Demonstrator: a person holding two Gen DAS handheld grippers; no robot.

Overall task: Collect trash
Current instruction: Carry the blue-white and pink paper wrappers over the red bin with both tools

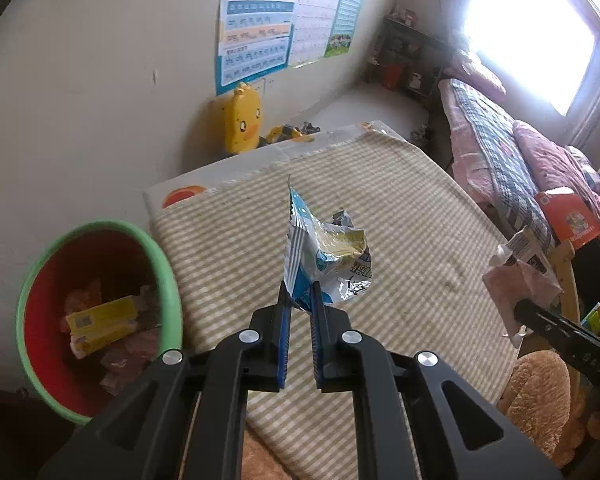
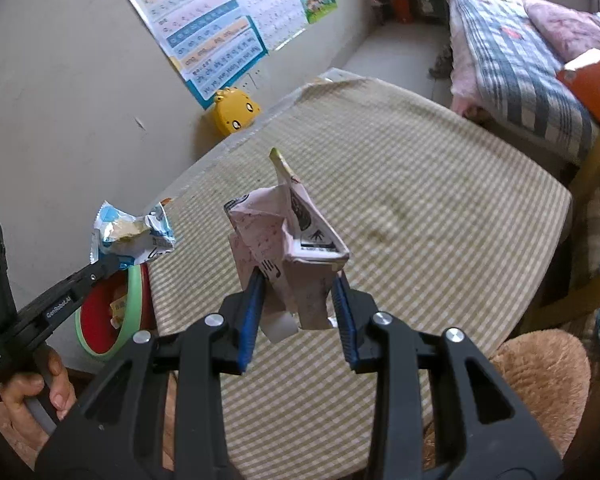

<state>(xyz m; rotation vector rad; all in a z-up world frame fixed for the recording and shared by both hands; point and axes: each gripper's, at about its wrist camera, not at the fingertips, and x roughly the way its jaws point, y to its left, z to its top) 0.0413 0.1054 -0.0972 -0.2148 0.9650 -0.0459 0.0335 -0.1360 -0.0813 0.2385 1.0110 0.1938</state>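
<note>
My left gripper (image 1: pixel 299 300) is shut on a crumpled blue and white snack wrapper (image 1: pixel 324 256) and holds it above the striped table. The wrapper also shows in the right wrist view (image 2: pixel 130 236), just above the bin. My right gripper (image 2: pixel 300 284) is shut on a crushed pink carton (image 2: pixel 288 240) and holds it above the table; the carton shows at the right edge of the left wrist view (image 1: pixel 520 276). The green-rimmed red trash bin (image 1: pixel 36 280) stands left of the table with a yellow box (image 1: pixel 102 324) and other wrappers inside. It also shows in the right wrist view (image 2: pixel 134 292).
A beige striped cloth covers the table (image 1: pixel 400 240). A yellow duck toy (image 1: pixel 244 118) sits against the wall behind it. A bed with plaid bedding (image 1: pixel 496 152) lies to the right. A brown plush (image 1: pixel 540 396) and a wooden chair (image 2: pixel 596 240) are at the near right.
</note>
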